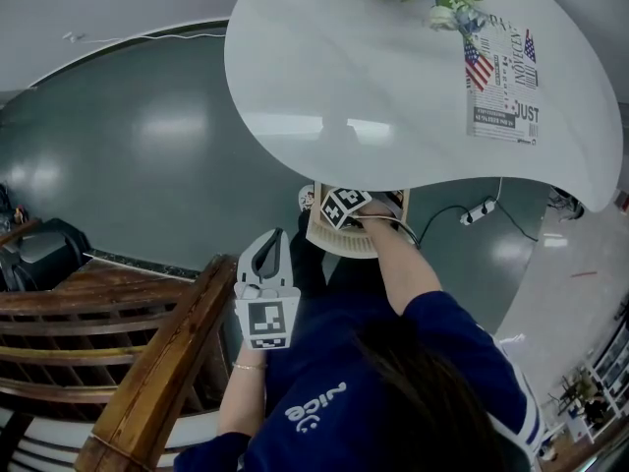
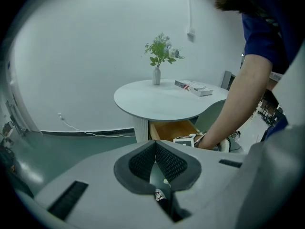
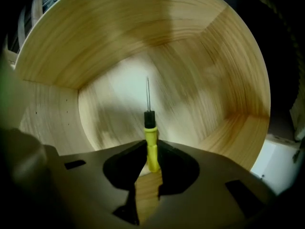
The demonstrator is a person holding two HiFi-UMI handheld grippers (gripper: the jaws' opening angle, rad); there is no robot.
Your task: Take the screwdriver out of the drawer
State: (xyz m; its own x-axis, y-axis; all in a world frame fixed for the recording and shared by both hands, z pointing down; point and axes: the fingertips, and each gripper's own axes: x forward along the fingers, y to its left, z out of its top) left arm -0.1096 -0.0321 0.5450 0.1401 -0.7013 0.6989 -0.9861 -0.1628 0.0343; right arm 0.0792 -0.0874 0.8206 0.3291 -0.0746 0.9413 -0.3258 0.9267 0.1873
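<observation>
Your right hand-held gripper [image 3: 151, 152] is clamped on the slim yellow-handled screwdriver [image 3: 151, 135], down inside the light wooden drawer [image 3: 228, 80]. Your left hand-held gripper [image 2: 155, 146] is closed on nothing, nearer you, left side.

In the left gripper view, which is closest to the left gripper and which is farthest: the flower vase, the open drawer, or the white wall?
1. Open drawer, low down under the round table.
2. Flower vase, standing on that table's far side.
3. White wall, behind everything.
</observation>
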